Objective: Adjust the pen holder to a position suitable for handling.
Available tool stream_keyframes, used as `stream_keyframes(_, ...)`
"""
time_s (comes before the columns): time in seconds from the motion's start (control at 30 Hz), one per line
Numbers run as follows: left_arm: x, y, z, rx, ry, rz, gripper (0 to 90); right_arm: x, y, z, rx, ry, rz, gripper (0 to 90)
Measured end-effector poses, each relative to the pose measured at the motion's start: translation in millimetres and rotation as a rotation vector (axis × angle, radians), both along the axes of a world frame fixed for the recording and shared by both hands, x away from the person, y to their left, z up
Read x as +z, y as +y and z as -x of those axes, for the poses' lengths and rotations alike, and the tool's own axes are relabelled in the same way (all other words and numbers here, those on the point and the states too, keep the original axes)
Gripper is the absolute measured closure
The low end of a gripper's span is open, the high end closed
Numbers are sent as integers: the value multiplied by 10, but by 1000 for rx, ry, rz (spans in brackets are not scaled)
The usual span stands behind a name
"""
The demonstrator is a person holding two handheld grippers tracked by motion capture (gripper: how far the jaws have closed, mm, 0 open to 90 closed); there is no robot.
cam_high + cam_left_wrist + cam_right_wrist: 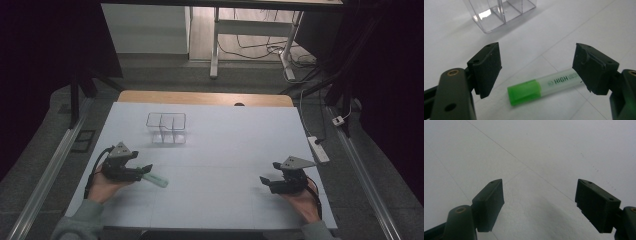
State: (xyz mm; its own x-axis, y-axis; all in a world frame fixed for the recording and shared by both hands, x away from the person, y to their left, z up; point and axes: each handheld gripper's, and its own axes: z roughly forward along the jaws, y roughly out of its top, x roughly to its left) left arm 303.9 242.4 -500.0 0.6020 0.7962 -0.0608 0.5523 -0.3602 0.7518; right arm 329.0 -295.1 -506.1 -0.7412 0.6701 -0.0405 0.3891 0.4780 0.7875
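Left tongs: the left tongs (536, 67) stand wide open, low over the table, with their two black jaws either side of the highlighter and neither jaw visibly pressing on it; in the high view they sit at the near left, held in the person's left hand (102, 186).
Highlighter: the highlighter (544, 87) lies flat on the table between those jaws, its green cap toward the left jaw and its clear printed barrel running under the right jaw.
Right tongs: the right tongs (540, 203) are open as well, with bare table between the jaws; they rest at the near right, held in the right hand (305, 202), well apart from the highlighter.
Table: the white table (235, 150) carries everything.
Organizer: a clear plastic organizer (166, 128) with compartments stands upright farther back, beyond the left tongs.
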Motion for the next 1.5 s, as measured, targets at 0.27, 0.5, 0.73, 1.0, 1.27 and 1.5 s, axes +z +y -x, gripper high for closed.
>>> stream_keyframes(0.27, 7, 34, -248, 30, 18, -8, 247, -16, 12, -3, 0, 4, 6, 224)
stream_keyframes(0.5, 71, 48, -485, 50, 15, -8, 258, -9, 3, 2, -2, 1, 6, 225)
stream_keyframes(0.73, 55, 148, -645, 83, 16, -11, 284, -19, 1, -5, -2, 7, 10, 226)
stream_keyframes(1.0, -2, 217, -866, 117, 33, -14, 338, -21, 0, -6, -7, 4, 15, 227)
stream_keyframes(1.27, -36, 232, -962, 138, 24, -40, 478, -17, 4, -3, -12, 0, 14, 230)
stream_keyframes(1.5, -112, 259, -1069, 157, 35, -28, 675, -28, 17, -1, -10, 0, 20, 231)
